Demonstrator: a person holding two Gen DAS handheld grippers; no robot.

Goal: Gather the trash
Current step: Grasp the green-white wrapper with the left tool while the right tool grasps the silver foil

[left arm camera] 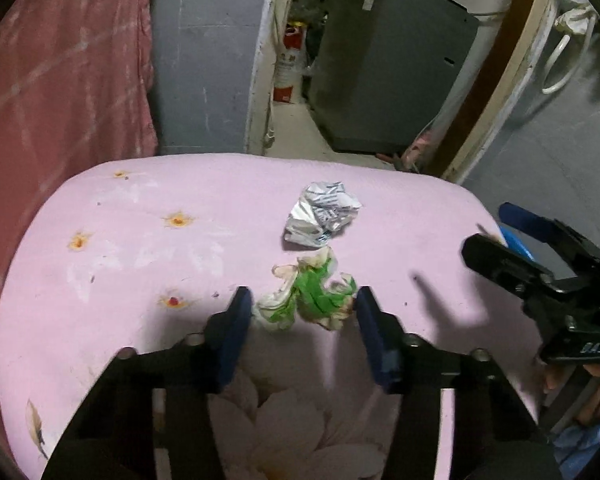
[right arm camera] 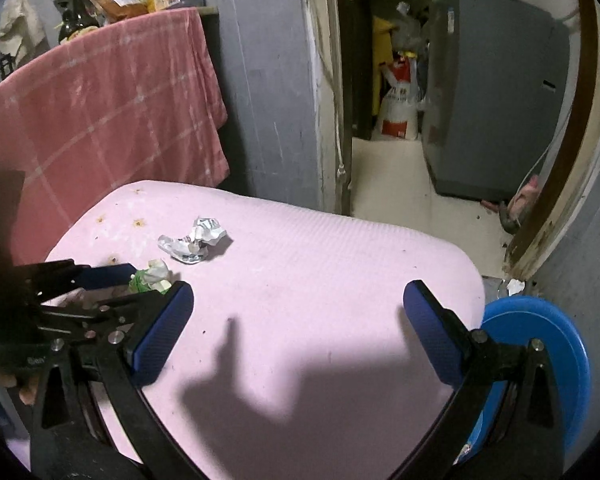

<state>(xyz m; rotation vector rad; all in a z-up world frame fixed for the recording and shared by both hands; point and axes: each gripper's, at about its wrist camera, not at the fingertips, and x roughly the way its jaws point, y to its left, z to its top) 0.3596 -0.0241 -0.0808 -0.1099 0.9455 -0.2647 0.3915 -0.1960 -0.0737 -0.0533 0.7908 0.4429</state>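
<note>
A crumpled green-and-white wrapper (left arm camera: pixel 310 296) lies on the pink table (left arm camera: pixel 140 248), between the blue fingertips of my left gripper (left arm camera: pixel 302 300), which is open around it, both pads close to its sides. A crumpled silver-white wrapper (left arm camera: pixel 322 214) lies just beyond it. In the right wrist view both show at the left: the green wrapper (right arm camera: pixel 152 276) and the silver one (right arm camera: pixel 194 240). My right gripper (right arm camera: pixel 298 306) is wide open and empty above the table's right part.
A blue plastic basin (right arm camera: pixel 540 344) sits below the table's right edge. A pink checked cloth (right arm camera: pixel 100 120) hangs behind the table at the left. A doorway beyond shows a grey appliance (right arm camera: pixel 496 92) and a sack (right arm camera: pixel 398 108).
</note>
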